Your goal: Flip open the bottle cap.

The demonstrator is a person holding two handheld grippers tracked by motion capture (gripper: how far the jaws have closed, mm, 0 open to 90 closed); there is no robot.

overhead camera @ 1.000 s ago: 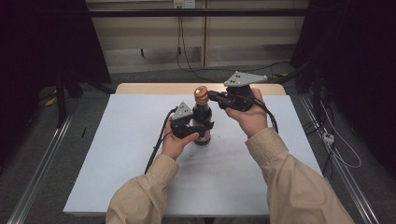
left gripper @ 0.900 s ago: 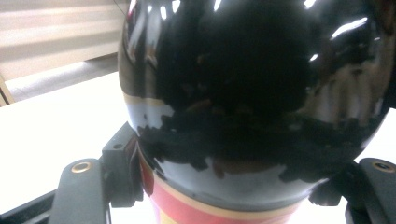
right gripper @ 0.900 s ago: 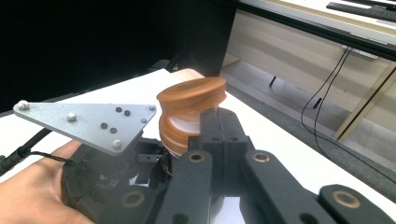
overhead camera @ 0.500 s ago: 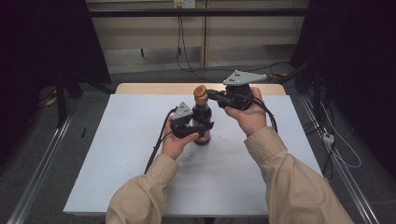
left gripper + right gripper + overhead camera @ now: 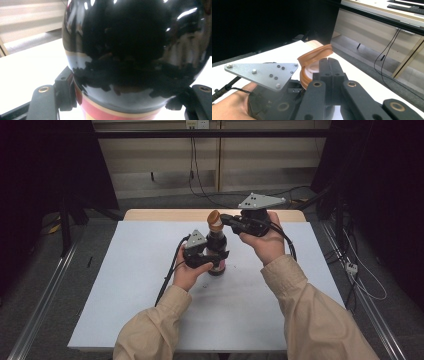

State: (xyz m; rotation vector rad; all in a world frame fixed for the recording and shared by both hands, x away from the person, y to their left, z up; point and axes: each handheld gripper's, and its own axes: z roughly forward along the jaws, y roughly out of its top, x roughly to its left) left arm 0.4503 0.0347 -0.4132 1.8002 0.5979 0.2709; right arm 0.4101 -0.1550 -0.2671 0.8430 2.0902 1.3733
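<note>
A dark glossy bottle [image 5: 218,249] with a red and cream label band stands near the middle of the pale table [image 5: 125,270]. My left gripper [image 5: 212,261] is shut on its body; in the left gripper view the bottle [image 5: 135,50] sits between the two jaws [image 5: 122,92]. The bottle's orange flip cap [image 5: 215,220] has its lid tilted up on its hinge. My right gripper [image 5: 226,220] comes in from the right, its jaws pressed together with their tips against the cap [image 5: 314,57]. The right gripper [image 5: 328,62] holds nothing between the jaws.
The left gripper's grey plate [image 5: 265,72] and the hand holding it lie just below the cap. Cables trail from both grippers across the table. Metal rails [image 5: 45,295] run along the floor on both sides, and dark curtains stand behind.
The right gripper has edged slightly left against the cap, and the lid looks tipped a little more. The left gripper and bottle have stayed put.
</note>
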